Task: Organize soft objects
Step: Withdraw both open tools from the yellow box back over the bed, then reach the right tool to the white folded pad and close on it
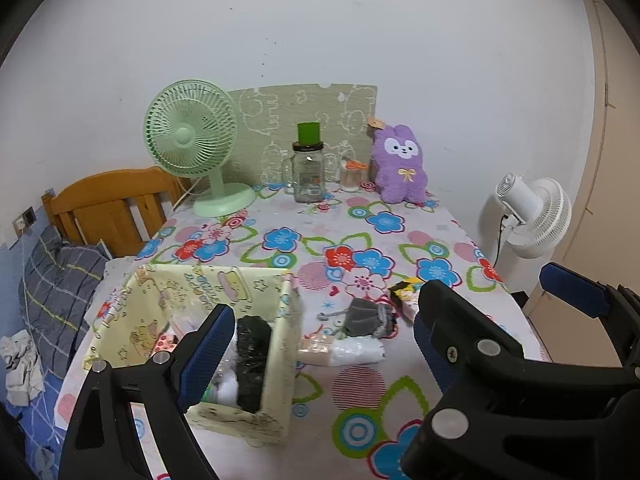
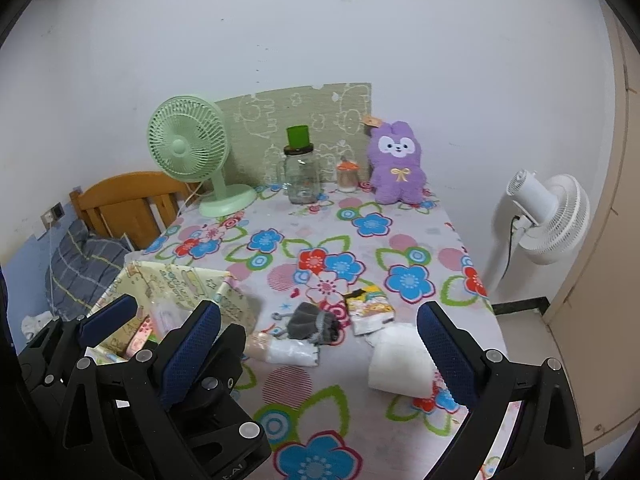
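A pale yellow fabric box [image 1: 256, 364] stands at the table's front left and holds a black rolled item [image 1: 251, 360] and white things. Right of it lie a grey sock bundle [image 1: 368, 318], a white folded cloth [image 1: 352, 353] and a yellow printed sock [image 2: 370, 306]. A larger white folded cloth [image 2: 400, 364] lies nearer the right gripper. My left gripper [image 1: 320, 344] is open and empty above the box's right side. My right gripper [image 2: 318, 344] is open and empty above the soft items. The box also shows in the right wrist view [image 2: 188, 284].
At the back of the flowered table [image 1: 360, 240] stand a green fan [image 1: 192, 140], a glass jar with a green cup [image 1: 307, 172], a small jar [image 1: 352, 176] and a purple plush [image 1: 400, 164]. A white floor fan [image 1: 532, 216] stands right; a bed [image 1: 60, 280] is left.
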Demonstrator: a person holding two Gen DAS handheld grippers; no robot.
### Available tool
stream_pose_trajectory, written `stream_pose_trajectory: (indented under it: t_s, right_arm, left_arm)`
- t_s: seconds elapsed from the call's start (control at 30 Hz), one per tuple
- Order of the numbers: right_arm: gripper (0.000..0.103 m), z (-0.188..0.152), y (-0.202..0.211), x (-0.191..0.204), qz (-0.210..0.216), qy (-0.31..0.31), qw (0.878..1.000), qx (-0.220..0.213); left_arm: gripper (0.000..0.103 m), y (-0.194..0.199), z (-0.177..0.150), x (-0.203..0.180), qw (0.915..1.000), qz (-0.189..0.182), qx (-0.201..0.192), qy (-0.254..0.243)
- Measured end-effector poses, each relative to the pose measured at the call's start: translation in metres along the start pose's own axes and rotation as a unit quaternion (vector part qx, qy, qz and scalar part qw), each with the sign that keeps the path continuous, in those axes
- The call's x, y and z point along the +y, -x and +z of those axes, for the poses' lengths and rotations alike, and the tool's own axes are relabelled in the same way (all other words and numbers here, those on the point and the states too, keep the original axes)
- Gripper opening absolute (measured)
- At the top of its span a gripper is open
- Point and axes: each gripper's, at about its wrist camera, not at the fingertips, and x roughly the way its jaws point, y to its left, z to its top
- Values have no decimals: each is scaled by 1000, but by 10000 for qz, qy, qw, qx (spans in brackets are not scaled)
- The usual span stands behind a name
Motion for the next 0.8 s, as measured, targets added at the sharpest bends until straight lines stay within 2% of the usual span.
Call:
stream_pose_trajectory:
  t_s: [0.37, 0.8]
  right_arm:
    - [100, -8, -4, -26, -141, -74, 9998, 76]
    - [100, -24, -31, -45, -161, -161, 9992, 340]
  left_arm:
    - [92, -12, -5, -24, 9998, -127, 120, -29]
    - [92, -42, -21, -37, 9990, -126, 432, 2]
